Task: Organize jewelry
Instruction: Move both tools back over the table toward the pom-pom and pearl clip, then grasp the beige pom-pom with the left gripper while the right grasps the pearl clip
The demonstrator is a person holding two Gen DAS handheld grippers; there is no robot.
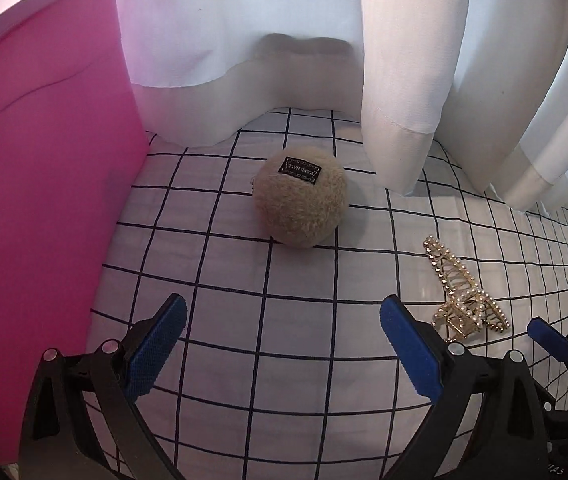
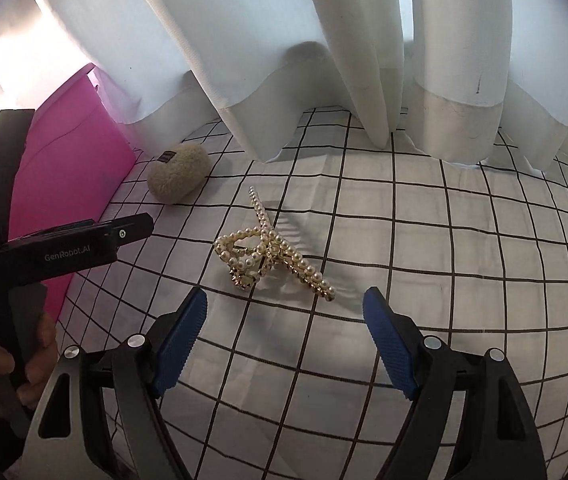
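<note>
A gold hair clip (image 2: 272, 252) set with rows of small pearls lies on a white cloth (image 2: 423, 248) printed with a thin black grid. The clip rests on its side, one long pearl-lined arm crossing over a looped one, its comb teeth throwing a striped shadow on the cloth behind it. Nothing touches it.

The right gripper (image 2: 285, 312) hangs just in front of the clip, pointing steeply down at the cloth. Its two blue ridged pads stand wide apart with only bare cloth between them; the clip sits just beyond the tips, a little toward the left pad.

The left gripper (image 1: 284, 320) is likewise spread wide, with nothing between its blue pads, and points down at the cloth. Ahead of it, near the middle of the left wrist view, sits a round, fuzzy beige pouf (image 1: 299, 198) bearing a small black label. The pouf lies well apart from the clip, which shows at the right of that view beside the left gripper's right pad.

In the right wrist view a hand (image 2: 0, 364) grips the black handle of the left gripper at the far left.

A bright pink box (image 1: 44, 200) stands on the cloth to the left of the pouf. White curtains (image 2: 244, 60) hang behind everything, their hems brushing the cloth.
</note>
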